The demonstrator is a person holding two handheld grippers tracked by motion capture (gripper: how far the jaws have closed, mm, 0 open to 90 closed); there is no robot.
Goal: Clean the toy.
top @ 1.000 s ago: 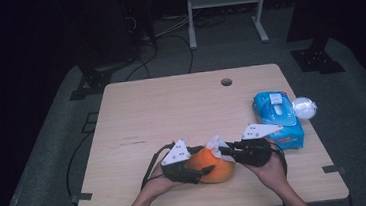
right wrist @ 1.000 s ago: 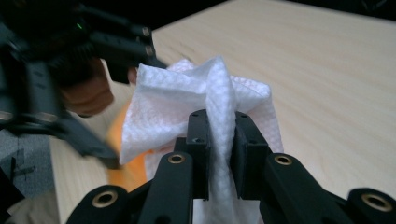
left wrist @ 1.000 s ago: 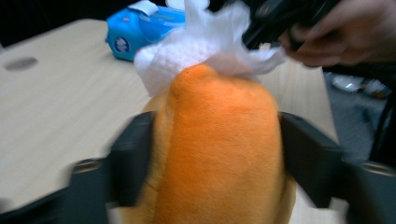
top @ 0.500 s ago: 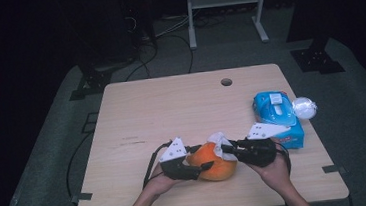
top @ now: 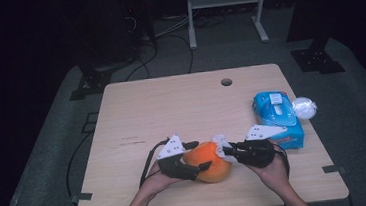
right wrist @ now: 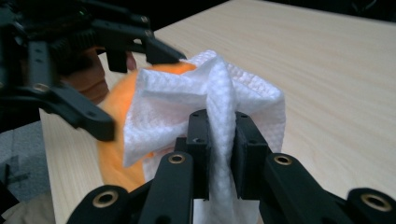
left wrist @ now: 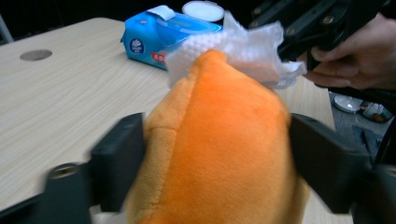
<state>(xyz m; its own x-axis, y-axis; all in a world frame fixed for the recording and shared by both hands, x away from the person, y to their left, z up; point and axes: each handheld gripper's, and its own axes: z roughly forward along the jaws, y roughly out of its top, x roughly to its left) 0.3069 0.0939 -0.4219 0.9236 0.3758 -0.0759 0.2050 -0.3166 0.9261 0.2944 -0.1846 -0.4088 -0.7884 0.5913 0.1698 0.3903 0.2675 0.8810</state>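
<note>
1. An orange plush toy [top: 207,161] lies on the tabletop [top: 181,108] close to the near edge, at about 6 o'clock of the board.
2. The left hand-held gripper [top: 195,156] comes at the toy from its 9 o'clock side. Its jaws have just been opening and now stand apart on either side of the toy; the left gripper view shows the orange plush [left wrist: 215,140] between them, and the pads look to lie at its flanks without squeezing.
3. The right hand-held gripper [top: 228,150] meets the toy from its 3 o'clock side, jaws pinched together on a white wipe [right wrist: 210,107] that is pressed against the toy's upper end [top: 219,142].
4. A blue wipes pack [top: 277,117] lies at 2 o'clock of the toy, near the right edge, with the right hand [top: 272,168] just in front of it.
5. A round white lid [top: 304,107] sits right at the right edge beside the pack.
6. The far half and the left half of the tabletop are bare wood, apart from a cable hole [top: 226,82] at 12 o'clock, so that is the open room; toward 6 o'clock little wood is left before the edge.
</note>
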